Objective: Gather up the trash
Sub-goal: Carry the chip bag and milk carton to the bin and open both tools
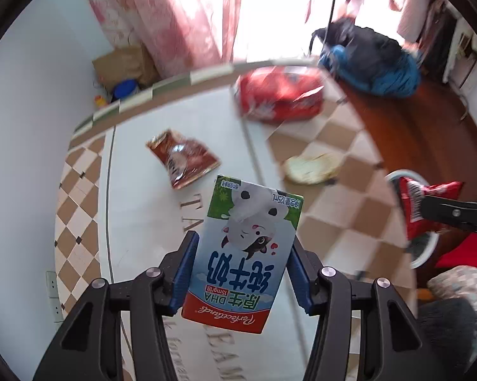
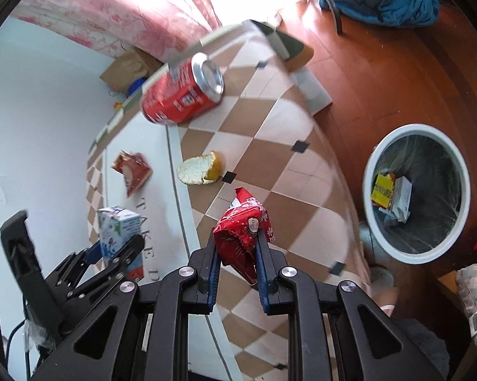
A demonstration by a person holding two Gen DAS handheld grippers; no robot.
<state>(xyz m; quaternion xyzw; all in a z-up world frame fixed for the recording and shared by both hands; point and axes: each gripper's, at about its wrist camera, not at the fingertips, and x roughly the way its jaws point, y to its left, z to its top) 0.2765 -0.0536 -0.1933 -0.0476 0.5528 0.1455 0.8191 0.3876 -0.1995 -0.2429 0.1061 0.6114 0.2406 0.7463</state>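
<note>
Closest in, the left gripper (image 1: pixel 241 273) has its jaws pinching a small milk carton (image 1: pixel 245 254), lifted above the surface (image 1: pixel 143 216) with its print upside down. Beside it the right gripper (image 2: pixel 237 262) has its jaws pressed onto a crumpled red wrapper (image 2: pixel 240 238), near the surface's right edge. Past that edge, down on the wooden floor (image 2: pixel 381 79), stands a white-rimmed trash bin (image 2: pixel 378 155) with a yellow packet and a white box already inside. On the checked cloth lie a red soda can (image 2: pixel 181 95) on its side near the far edge, a piece of fruit peel (image 2: pixel 200 168) and a brown snack wrapper (image 2: pixel 132 170), each well apart with bare cloth between them.
</note>
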